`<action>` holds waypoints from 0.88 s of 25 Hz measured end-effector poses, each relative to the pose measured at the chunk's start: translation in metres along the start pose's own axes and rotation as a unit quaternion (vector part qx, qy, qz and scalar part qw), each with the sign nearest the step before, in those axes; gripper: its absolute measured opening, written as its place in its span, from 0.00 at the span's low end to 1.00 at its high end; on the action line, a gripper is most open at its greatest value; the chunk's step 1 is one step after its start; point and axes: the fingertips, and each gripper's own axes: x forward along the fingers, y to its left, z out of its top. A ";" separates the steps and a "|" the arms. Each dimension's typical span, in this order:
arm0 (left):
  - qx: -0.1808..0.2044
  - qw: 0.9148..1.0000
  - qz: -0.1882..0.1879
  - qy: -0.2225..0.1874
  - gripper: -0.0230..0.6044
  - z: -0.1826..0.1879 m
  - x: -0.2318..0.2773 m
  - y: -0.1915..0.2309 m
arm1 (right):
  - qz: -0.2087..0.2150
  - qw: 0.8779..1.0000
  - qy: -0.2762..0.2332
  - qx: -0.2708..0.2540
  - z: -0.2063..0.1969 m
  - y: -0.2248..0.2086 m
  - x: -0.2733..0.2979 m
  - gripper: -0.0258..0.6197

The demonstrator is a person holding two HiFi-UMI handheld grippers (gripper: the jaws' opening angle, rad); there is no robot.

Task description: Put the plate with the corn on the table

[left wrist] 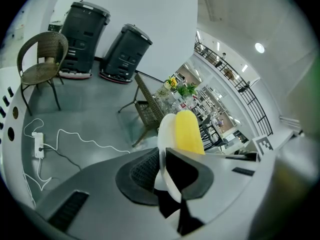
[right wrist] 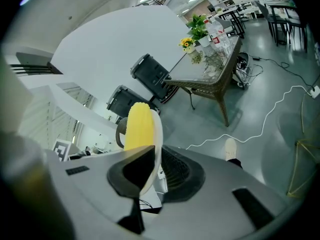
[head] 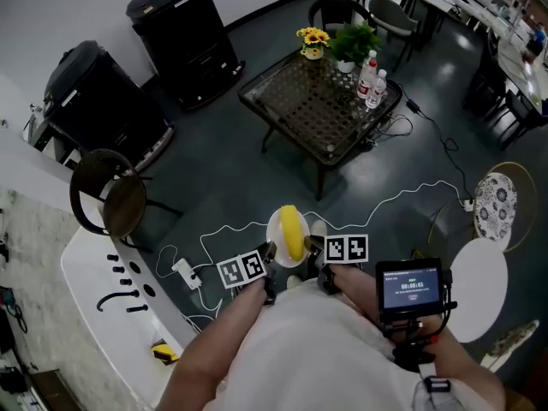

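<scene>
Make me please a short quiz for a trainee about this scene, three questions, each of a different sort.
1. Fill in: on the white plate lies a yellow ___.
2. Choose one. What holds the plate?
A. The left gripper and the right gripper, each with its fingers shut on the rim, at opposite sides.
B. The left gripper alone.
C. A bare hand.
3. Look at the wicker table with the sunflowers. True or false: the plate already stands on it.

Key: 1 corn; 2 A; 3 false.
</scene>
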 end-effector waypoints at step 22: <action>0.003 1.000 -0.005 0.001 0.11 0.011 0.012 -0.010 | -0.010 1.000 -0.007 -0.002 0.018 -0.008 -0.002 0.11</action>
